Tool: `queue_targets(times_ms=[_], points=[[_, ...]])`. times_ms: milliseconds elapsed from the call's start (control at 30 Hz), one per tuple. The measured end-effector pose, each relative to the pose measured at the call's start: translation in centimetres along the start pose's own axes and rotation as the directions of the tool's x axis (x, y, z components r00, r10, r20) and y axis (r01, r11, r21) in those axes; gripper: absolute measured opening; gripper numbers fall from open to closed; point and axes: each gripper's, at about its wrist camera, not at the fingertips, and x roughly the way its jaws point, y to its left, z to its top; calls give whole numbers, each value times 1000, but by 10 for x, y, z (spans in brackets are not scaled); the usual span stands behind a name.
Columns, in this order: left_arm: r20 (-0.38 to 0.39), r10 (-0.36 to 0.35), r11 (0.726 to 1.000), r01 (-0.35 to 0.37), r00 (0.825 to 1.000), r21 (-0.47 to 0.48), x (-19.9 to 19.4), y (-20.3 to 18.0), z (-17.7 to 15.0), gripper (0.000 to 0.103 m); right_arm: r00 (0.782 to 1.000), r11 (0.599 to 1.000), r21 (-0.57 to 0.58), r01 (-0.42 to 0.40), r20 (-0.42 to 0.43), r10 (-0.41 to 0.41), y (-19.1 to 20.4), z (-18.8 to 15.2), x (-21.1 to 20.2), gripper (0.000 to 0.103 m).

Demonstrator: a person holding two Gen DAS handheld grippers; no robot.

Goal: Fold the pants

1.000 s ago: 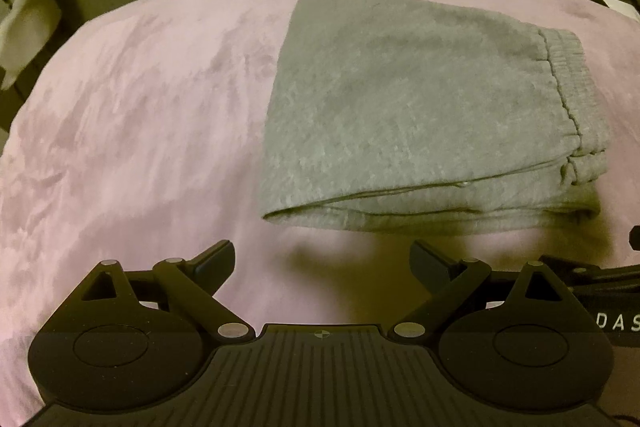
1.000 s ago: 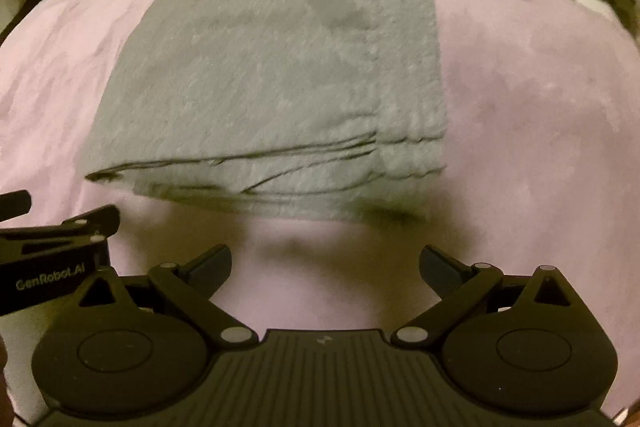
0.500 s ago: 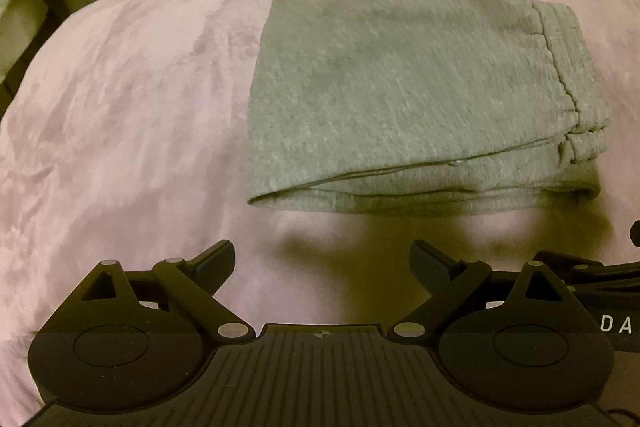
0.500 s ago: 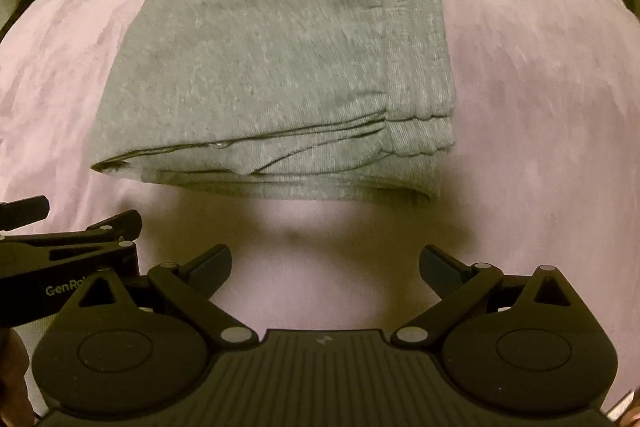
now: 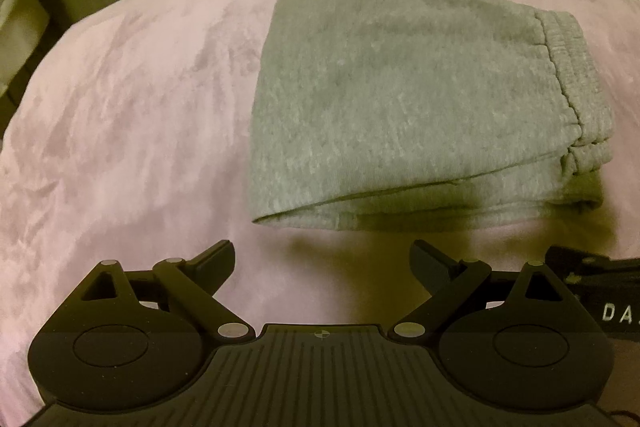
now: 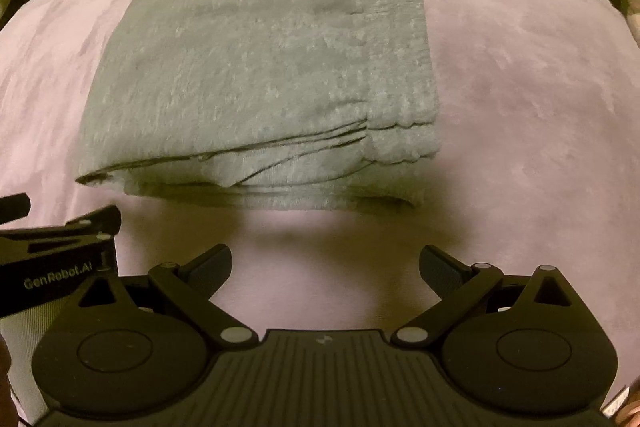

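The grey pants [image 5: 404, 115] lie folded into a compact stack on the pink blanket [image 5: 132, 115], toward its far side, waistband edge at the right. My left hand-held gripper [image 5: 323, 261] and my right hand-held gripper [image 6: 325, 265] both hang near the stack's near edge, fingers spread wide and holding nothing, not touching the cloth. I judge the folding nearly done. To finish well I would check the near edge, where the layers [image 6: 256, 163] sit slightly uneven, and only press or nudge them flush, without pinching the top layer and dragging the stack apart.
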Motion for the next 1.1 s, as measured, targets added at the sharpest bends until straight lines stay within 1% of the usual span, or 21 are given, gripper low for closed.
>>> queue_targets(times_ms=[133,200,333,500,1100], points=[[6,-7,1000,7,1000,-3,-3,1,3,98,999,1000,21,23,22,-23,-2,5,-4,100],[12,-2,1000,2,1000,-2,-4,0,4,98,999,999,33,30,17,-30,-4,9,-3,100],[10,10,1000,-10,1000,7,-4,-1,5,98,1000,999,49,20,13,-21,-5,14,-3,100],[4,5,1000,-5,1000,2,-3,0,6,98,1000,999,45,15,22,-16,-2,14,-4,100],[-6,4,1000,-4,1000,8,1,1,6,98,1000,999,32,10,0,-10,5,13,-1,100]])
